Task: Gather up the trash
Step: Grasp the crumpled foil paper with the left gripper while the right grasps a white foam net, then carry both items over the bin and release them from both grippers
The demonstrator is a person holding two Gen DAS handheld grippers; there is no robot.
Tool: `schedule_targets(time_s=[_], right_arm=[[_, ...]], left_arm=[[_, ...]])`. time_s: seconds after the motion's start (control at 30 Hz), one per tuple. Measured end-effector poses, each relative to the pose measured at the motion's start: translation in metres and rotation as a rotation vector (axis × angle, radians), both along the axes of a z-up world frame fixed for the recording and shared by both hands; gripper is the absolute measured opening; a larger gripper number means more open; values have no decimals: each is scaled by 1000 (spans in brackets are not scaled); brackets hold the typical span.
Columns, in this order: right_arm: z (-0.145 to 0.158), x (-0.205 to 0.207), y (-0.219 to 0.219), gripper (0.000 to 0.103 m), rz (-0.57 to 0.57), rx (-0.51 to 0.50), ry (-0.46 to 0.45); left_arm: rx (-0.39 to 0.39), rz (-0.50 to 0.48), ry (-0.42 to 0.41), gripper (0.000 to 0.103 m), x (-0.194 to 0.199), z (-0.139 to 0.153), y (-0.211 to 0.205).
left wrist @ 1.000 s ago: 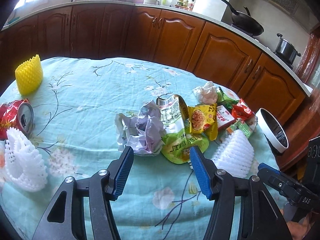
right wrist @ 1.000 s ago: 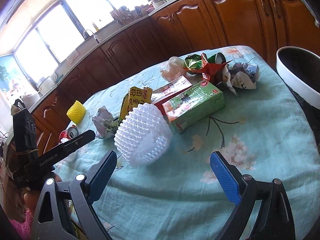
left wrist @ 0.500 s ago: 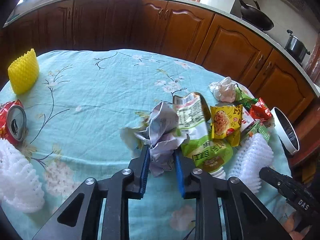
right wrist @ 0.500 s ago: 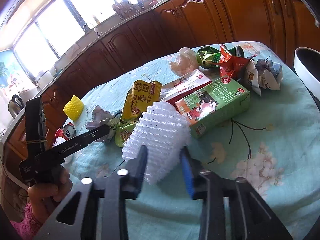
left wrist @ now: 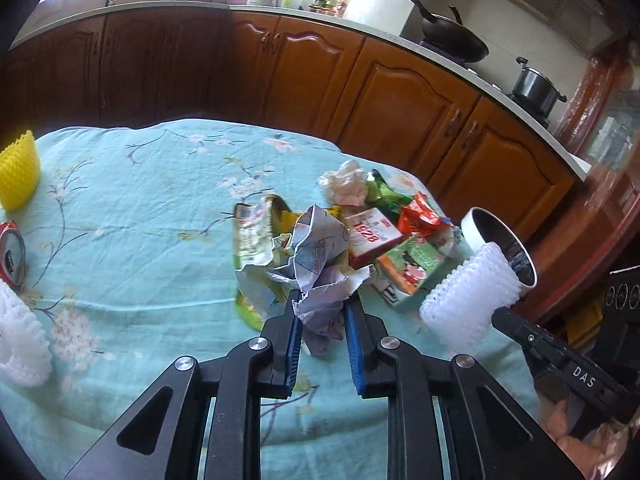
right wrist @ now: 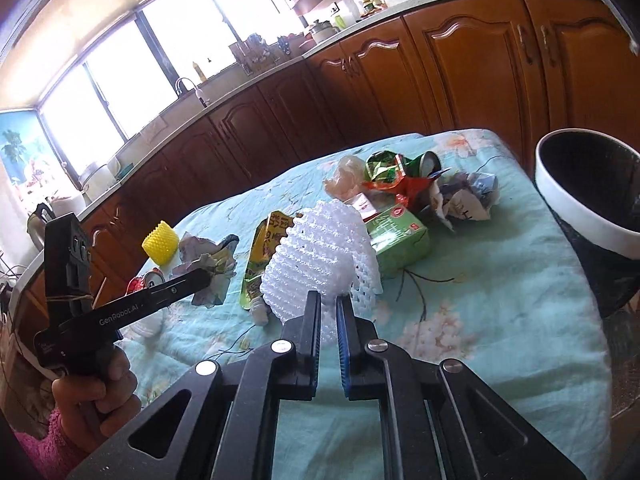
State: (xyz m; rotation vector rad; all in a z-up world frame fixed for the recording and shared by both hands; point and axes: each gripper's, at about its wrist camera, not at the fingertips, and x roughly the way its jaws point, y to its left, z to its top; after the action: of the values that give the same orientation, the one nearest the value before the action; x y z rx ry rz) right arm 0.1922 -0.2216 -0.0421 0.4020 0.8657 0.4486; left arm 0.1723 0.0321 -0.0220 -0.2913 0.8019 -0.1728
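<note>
My left gripper [left wrist: 320, 304] is shut on a crumpled ball of paper [left wrist: 320, 264] and holds it above the table. My right gripper [right wrist: 328, 300] is shut on a white foam fruit net [right wrist: 320, 256], lifted off the cloth; the net also shows in the left wrist view [left wrist: 468, 300]. The white-rimmed dark trash bin [right wrist: 576, 200] stands past the table's right edge, also seen in the left wrist view [left wrist: 472, 220]. A pile of trash stays on the table: a green carton [right wrist: 400, 240], a red box [left wrist: 372, 236], snack wrappers [left wrist: 256, 232], and a tissue wad [left wrist: 346, 184].
A yellow foam net [left wrist: 18, 168], a crushed red can [left wrist: 12, 256] and another white foam net [left wrist: 20, 336] lie at the table's left. A second crumpled paper [right wrist: 472, 200] lies near the bin. Wooden cabinets [left wrist: 280, 76] run behind the teal floral tablecloth [left wrist: 140, 240].
Both grippers went from open to shut, the left on the crumpled paper and the right on the white foam net, and both items have been lifted off the table.
</note>
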Motion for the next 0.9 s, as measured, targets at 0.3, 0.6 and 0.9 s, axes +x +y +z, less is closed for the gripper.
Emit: schedule_targets(time_s=[0.3,0.6,0.9], right_arm=[[5,-9,-59,7,-136,-40,-12],[10,-12,-111,7,-243,-72,-27],[12,-8,-151,7,-325,-103,-40]], left_arm=[[0,-165,-3,19,13,7,-65],[6,-275,0,19,33,10,-116],[33,-344,-14,19,56,11,-160]])
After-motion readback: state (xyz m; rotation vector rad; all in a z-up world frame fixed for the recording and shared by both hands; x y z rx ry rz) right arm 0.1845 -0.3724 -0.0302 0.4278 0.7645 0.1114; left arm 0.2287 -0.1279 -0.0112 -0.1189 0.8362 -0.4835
